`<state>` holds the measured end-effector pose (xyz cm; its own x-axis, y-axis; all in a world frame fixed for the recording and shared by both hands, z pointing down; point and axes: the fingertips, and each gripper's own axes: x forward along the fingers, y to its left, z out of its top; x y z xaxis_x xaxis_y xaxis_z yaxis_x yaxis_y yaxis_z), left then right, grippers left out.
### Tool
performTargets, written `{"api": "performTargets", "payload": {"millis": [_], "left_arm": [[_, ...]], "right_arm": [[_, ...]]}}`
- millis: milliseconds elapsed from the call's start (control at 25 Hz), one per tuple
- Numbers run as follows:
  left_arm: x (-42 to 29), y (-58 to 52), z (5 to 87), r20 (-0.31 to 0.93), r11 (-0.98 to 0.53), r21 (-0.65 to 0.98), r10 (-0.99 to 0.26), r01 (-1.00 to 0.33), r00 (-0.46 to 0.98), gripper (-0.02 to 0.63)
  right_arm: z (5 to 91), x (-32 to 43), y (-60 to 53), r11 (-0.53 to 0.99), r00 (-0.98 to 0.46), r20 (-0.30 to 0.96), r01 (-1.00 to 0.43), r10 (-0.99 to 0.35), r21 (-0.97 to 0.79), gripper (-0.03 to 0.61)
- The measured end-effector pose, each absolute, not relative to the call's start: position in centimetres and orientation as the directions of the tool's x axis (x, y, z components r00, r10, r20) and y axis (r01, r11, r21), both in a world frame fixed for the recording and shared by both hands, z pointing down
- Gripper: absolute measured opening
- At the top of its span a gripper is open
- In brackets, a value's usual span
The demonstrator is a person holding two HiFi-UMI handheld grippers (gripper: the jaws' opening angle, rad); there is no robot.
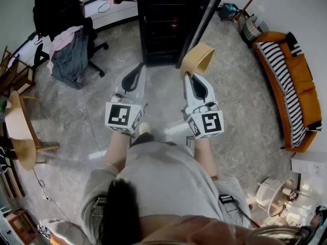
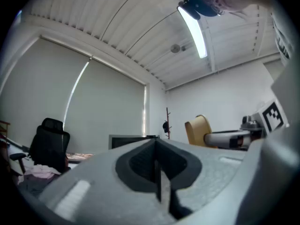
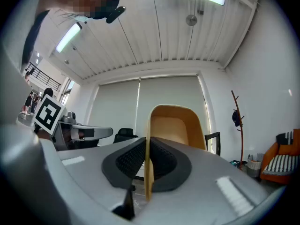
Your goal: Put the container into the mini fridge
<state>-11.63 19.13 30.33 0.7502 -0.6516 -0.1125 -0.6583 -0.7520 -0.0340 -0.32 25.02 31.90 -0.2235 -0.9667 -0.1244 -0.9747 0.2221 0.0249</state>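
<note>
A tan, thin-walled container (image 1: 198, 59) is held out in front of the person, its open side facing the mini fridge. My right gripper (image 1: 191, 77) is shut on the container's wall; in the right gripper view that wall (image 3: 171, 125) stands upright between the jaws of the right gripper (image 3: 146, 172). The black mini fridge (image 1: 161, 24) stands on the floor straight ahead with its door (image 1: 205, 17) swung open to the right. My left gripper (image 1: 134, 71) hovers left of the container, shut with nothing in it. From the left gripper (image 2: 157, 172) the container (image 2: 199, 129) shows off to the right.
A black office chair (image 1: 66, 29) draped with clothes stands at the far left. An orange sofa (image 1: 291, 86) with a striped cushion lines the right wall. A round wooden table (image 1: 20, 131) is at the left edge. A coat stand (image 3: 236, 121) rises at the right.
</note>
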Motion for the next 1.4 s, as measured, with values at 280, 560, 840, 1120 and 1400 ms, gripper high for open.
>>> {"api": "performTargets", "payload": {"millis": [280, 560, 840, 1120, 1400], "left_arm": [[-11.6, 17.4, 30.2, -0.113, -0.76, -0.032, -0.642, -0.649, 0.758, 0.002], [-12.0, 15.1, 30.2, -0.115, -0.768, -0.029, -0.633, -0.639, 0.766, 0.002], [-12.2, 11.8, 29.8, -0.126, -0.782, -0.036, -0.614, -0.622, 0.779, 0.002], [-13.0, 7.9, 29.8, -0.136, -0.795, -0.038, -0.596, -0.605, 0.792, 0.002], [-14.2, 3.6, 30.4, -0.126, -0.792, -0.058, -0.598, -0.608, 0.791, 0.002]], "right_arm": [[31.7, -0.6, 23.3, 0.217, -0.219, -0.123, -0.976, -0.968, 0.029, 0.02], [32.0, -0.9, 21.2, 0.197, -0.197, -0.113, -0.98, -0.974, 0.007, 0.02], [32.0, -0.7, 18.4, 0.178, -0.173, -0.124, -0.984, -0.977, -0.027, 0.02], [32.0, -1.6, 14.8, 0.157, -0.153, -0.127, -0.987, -0.98, -0.026, 0.02], [32.3, -1.7, 11.5, 0.112, -0.111, -0.126, -0.994, -0.986, -0.001, 0.02]]}}
